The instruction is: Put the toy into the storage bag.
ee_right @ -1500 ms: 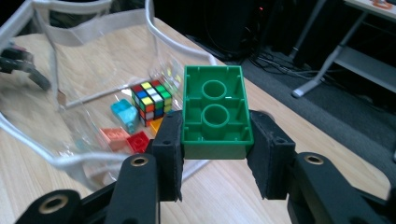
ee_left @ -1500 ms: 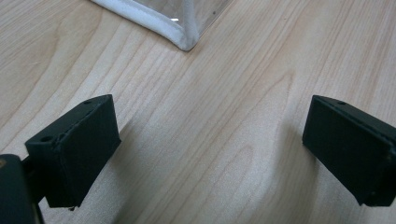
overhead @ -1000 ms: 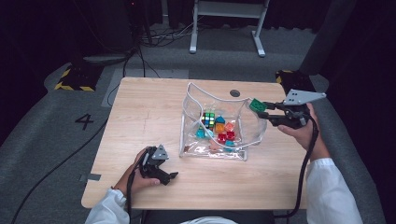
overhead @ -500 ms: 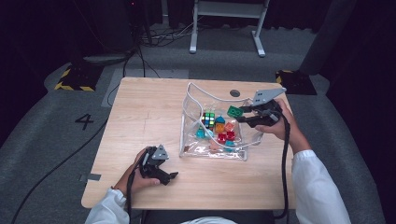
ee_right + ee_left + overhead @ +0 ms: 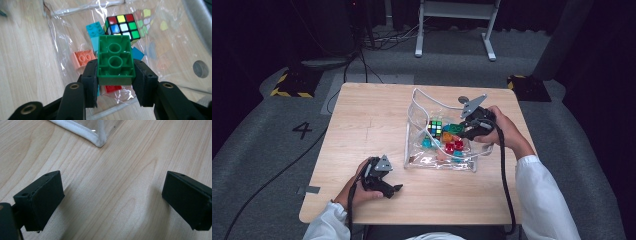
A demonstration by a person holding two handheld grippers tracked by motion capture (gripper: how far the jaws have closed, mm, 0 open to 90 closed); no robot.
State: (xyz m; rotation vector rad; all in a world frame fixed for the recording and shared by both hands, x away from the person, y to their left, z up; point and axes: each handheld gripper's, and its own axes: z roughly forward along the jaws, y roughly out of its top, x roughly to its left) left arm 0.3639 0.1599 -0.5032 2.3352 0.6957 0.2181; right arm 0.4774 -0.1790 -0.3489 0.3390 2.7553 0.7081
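A clear plastic bag [image 5: 417, 112] with white piping lies open on the wooden table [image 5: 362, 125]. Inside it sit a colour cube puzzle [image 5: 435, 128] [image 5: 121, 25] and several bricks, among them a teal one [image 5: 94, 30], an orange one [image 5: 82, 58] and red ones [image 5: 454, 146]. My right gripper [image 5: 458, 130] [image 5: 115, 77] hangs over the bag's opening, shut on a green brick [image 5: 115, 58] whose hollow underside faces the camera. Near the table's front left my left gripper [image 5: 393, 190] [image 5: 112, 202] rests on the wood, jaws wide apart and nothing between them, a bag corner [image 5: 98, 141] just ahead.
A small round grey disc [image 5: 200, 69] lies on the table beyond the bag. Dark floor surrounds the table, with a white frame [image 5: 452, 25] behind and cables trailing off to the left.
My right gripper has carried the green brick leftward and down from the table's right side to over the bag. The left gripper has stayed put.
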